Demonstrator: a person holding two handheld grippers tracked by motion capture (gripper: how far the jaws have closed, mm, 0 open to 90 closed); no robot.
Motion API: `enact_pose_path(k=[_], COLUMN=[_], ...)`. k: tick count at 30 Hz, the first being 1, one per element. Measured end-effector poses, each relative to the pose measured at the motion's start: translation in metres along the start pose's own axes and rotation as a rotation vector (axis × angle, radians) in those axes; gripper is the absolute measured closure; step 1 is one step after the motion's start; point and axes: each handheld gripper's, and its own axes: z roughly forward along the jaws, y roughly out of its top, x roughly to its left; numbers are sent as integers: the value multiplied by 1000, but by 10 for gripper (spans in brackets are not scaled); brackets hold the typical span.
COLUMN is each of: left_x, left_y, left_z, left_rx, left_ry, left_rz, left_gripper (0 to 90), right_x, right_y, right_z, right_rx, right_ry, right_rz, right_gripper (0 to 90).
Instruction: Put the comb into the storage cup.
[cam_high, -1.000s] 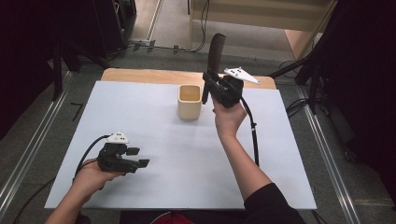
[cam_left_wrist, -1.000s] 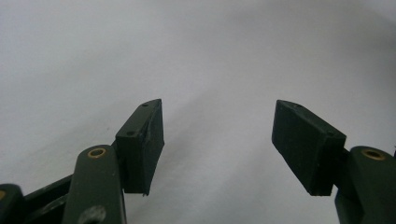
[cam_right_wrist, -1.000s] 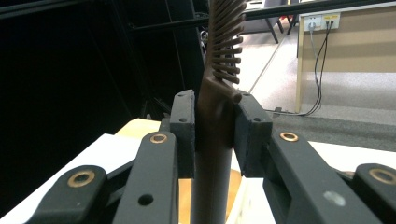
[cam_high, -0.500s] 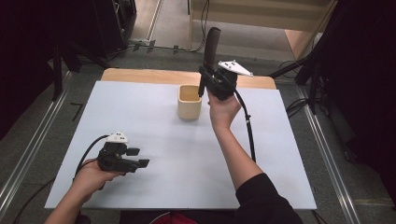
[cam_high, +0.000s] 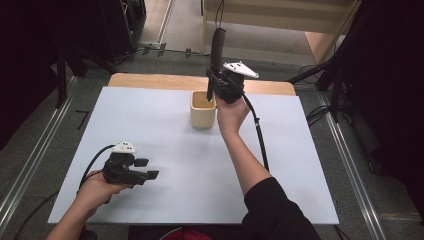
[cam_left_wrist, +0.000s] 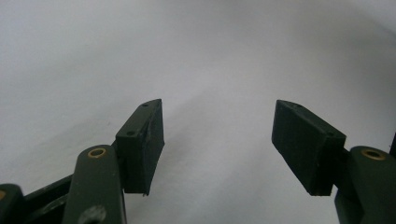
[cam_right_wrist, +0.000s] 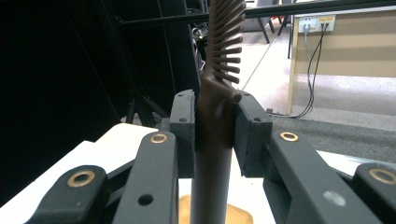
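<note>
A dark brown comb (cam_high: 217, 45) stands upright, teeth end up, with my right gripper (cam_high: 214, 82) shut on its handle. In the right gripper view both pads clamp the comb (cam_right_wrist: 224, 46) at my right gripper (cam_right_wrist: 215, 126), and the handle's lower end hangs over the mouth of a beige cup (cam_right_wrist: 233, 215). That cup (cam_high: 202, 112) stands upright at the back middle of the white table top (cam_high: 165, 145). My left gripper (cam_high: 147, 168) rests low at the front left, open; in its own view my left gripper (cam_left_wrist: 217, 140) has nothing between its jaws.
A wooden strip (cam_high: 150, 80) edges the table's far side. Dark stands (cam_high: 65, 70) and cables sit on the floor around the table. A black cable (cam_high: 260, 135) trails from the right gripper along the forearm.
My right hand has carried the comb to the left, from beside the cup to over its mouth. The left hand has stayed put.
</note>
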Motion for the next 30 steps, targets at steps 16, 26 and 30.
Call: enact_pose_path(k=[16,26,30], left_x=[0,-1,0], left_y=[0,-1,-1], left_z=[0,1,1], left_rx=[2,7,5], left_ry=[0,-2,-2], left_rz=[1,4,1], left_gripper=[355,355,355], right_x=[3,5,4], right_y=[-15,-23,-29], right_z=[15,17,17], right_rx=[35,26,20], right_ry=[-8,-6,-16], right_rz=[-6,-16,-17], right_gripper=[701,701,701])
